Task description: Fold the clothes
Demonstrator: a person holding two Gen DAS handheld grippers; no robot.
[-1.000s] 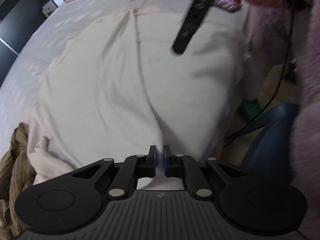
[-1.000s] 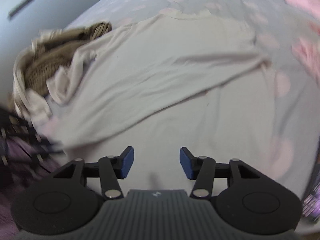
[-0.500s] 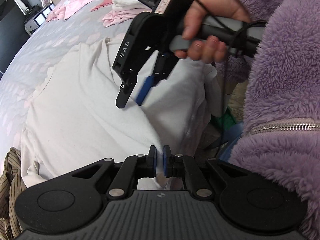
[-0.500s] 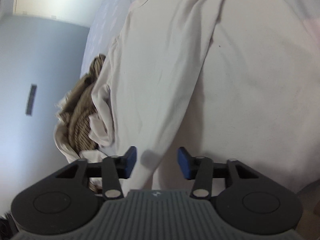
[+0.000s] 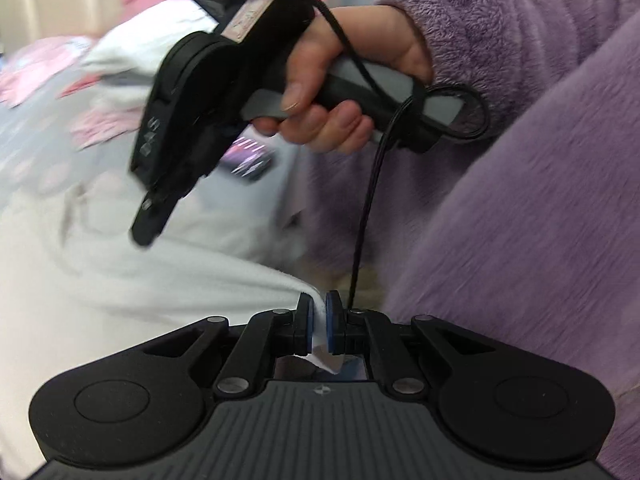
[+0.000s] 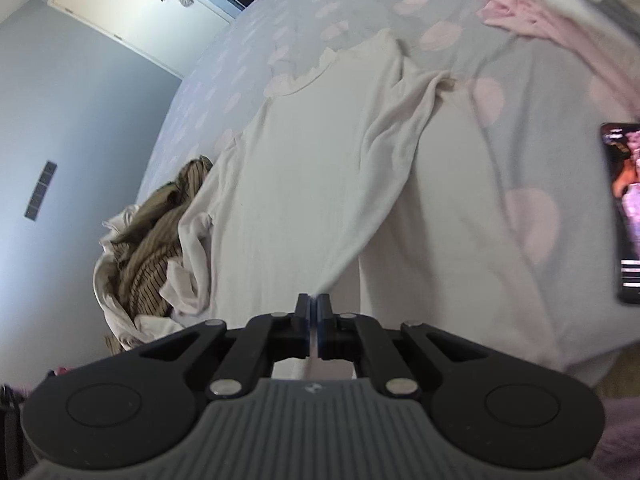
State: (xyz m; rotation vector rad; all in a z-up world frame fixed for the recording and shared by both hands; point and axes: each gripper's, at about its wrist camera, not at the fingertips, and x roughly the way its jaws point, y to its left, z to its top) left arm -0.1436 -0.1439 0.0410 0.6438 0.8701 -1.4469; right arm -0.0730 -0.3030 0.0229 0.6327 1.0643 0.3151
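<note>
Shirt (image 6: 304, 184) lies spread on the bed (image 6: 516, 92), its near edge pinched by both the left gripper (image 5: 318, 322) and the right gripper (image 6: 314, 320).

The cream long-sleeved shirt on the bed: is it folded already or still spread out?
Mostly spread: the cream long-sleeved shirt lies open on the bed, with only one sleeve turned over its body.

I'm in a bedroom at home: a bed (image 6: 500, 92) with grey pink-dotted bedding, clothes piled at its left edge (image 6: 152, 240), pale blue walls, a white door (image 6: 132, 12).
</note>
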